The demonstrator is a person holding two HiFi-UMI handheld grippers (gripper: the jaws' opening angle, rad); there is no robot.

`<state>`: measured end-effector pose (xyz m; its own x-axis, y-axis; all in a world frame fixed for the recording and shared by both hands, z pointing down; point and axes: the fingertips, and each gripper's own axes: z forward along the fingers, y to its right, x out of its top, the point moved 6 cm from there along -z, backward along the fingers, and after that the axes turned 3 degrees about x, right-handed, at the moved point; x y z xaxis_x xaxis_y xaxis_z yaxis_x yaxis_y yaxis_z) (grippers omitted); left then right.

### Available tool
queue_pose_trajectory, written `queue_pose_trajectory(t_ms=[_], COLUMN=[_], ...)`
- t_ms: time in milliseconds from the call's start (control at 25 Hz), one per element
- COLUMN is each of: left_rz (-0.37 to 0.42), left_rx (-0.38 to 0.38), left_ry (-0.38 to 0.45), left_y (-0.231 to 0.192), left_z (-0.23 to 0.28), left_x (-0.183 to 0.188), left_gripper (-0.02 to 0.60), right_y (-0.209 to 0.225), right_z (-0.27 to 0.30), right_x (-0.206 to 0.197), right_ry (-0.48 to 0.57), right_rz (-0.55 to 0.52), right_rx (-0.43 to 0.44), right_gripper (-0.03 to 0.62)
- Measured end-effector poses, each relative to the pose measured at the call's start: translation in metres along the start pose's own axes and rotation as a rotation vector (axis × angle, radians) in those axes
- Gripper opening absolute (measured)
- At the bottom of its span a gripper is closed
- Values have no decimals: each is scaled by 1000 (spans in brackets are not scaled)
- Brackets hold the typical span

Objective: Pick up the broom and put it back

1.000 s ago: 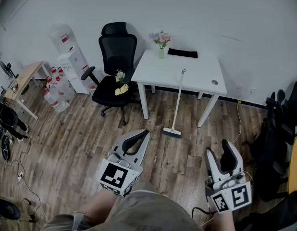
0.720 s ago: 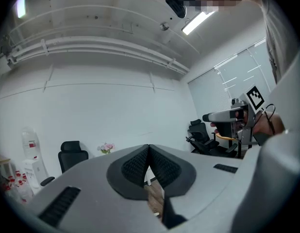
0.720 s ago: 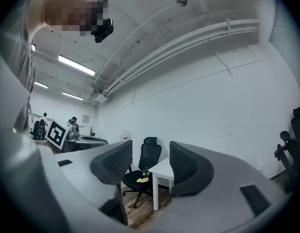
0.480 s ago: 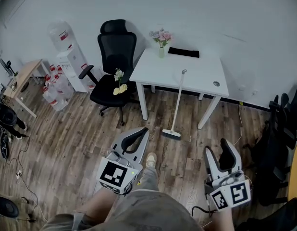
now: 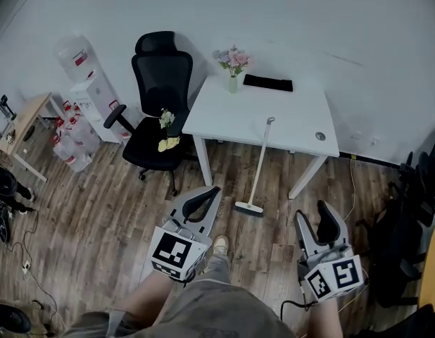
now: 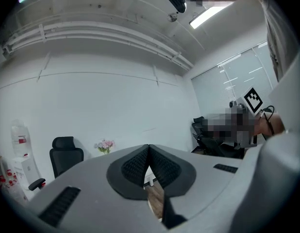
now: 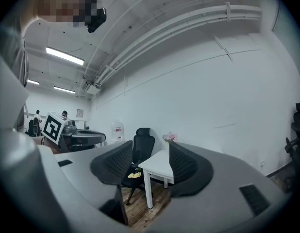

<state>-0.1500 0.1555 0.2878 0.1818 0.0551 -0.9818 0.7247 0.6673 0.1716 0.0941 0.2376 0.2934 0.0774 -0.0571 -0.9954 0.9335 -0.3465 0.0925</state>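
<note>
The broom (image 5: 258,164) stands with its long pale handle leaning on the front edge of the white table (image 5: 224,115) and its head on the wood floor. My left gripper (image 5: 213,191) is held low in front of me, short of the broom head and to its left, with its jaws shut and nothing between them (image 6: 149,147). My right gripper (image 5: 310,211) is to the right of the broom, open and empty (image 7: 151,159). Neither gripper touches the broom. The broom does not show in either gripper view.
A black office chair (image 5: 155,111) with yellow and white flowers on its seat stands left of the table. On the table are a vase of flowers (image 5: 232,62) and a black flat object (image 5: 267,83). A water dispenser (image 5: 87,90) is at far left, dark chairs (image 5: 414,224) at right.
The table and broom sit slightly nearer and lower in the head view, and a shoe has come forward between the grippers. Both grippers keep their states; the broom has not moved.
</note>
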Motion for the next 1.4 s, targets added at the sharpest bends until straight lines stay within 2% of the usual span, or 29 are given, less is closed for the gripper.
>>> queue_pose_trajectory(t_ms=[200,760,1040,1400], left_rz=[-5,-25,-55,-97], left_rx=[-16,-166,-145,-120], left_ry=[-20,-108,-161,-222], left_y=[-48,-146,-170,-176], left_z=[62,228,269,314], left_x=[-5,-52,-77,-99], left_gripper=[17,17,17,17], right_y=[27,106,132,172], right_z=[71,261,310,348], right_x=[-3,-44,-71,-112], right_ry=[-46,-158,-231,-336], right_rz=[18,79,122,153], right_rx=[-17,-99,-105,-89], right_gripper=[238,235,235,235])
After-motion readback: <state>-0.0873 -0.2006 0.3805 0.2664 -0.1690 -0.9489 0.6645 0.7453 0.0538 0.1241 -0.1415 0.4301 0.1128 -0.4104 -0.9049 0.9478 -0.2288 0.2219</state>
